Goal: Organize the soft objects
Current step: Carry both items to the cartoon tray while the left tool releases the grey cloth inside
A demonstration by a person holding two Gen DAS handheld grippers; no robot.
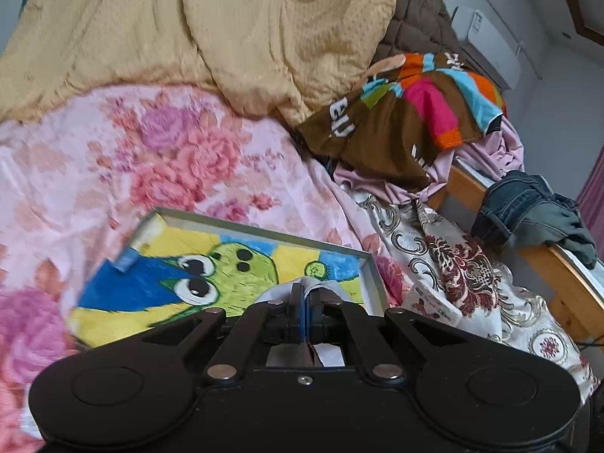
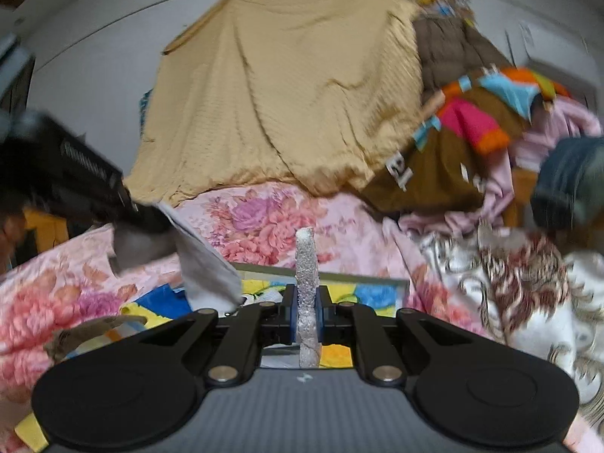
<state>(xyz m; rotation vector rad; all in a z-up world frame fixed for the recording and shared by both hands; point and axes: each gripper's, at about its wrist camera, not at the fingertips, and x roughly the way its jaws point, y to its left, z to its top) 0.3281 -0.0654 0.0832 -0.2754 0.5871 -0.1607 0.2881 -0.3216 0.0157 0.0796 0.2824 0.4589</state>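
Observation:
My left gripper (image 1: 305,294) is shut on a pale grey cloth (image 1: 328,290), held over a framed frog drawing (image 1: 211,264) that lies on the pink floral bedspread (image 1: 113,158). In the right wrist view the left gripper's black body (image 2: 87,181) shows at the left, with the grey cloth (image 2: 204,260) hanging from it. My right gripper (image 2: 306,305) is shut on the edge of a silvery-white textured cloth (image 2: 306,260) that stands up between the fingers, above the same drawing (image 2: 370,294).
A tan quilt (image 1: 211,26) is heaped at the back. A brown multicoloured garment (image 1: 407,113), pinkish clothes (image 1: 494,151) and jeans (image 1: 528,207) lie at the right by the wooden bed frame (image 1: 558,275). An ornate white-and-maroon cloth (image 1: 453,264) drapes the bed edge.

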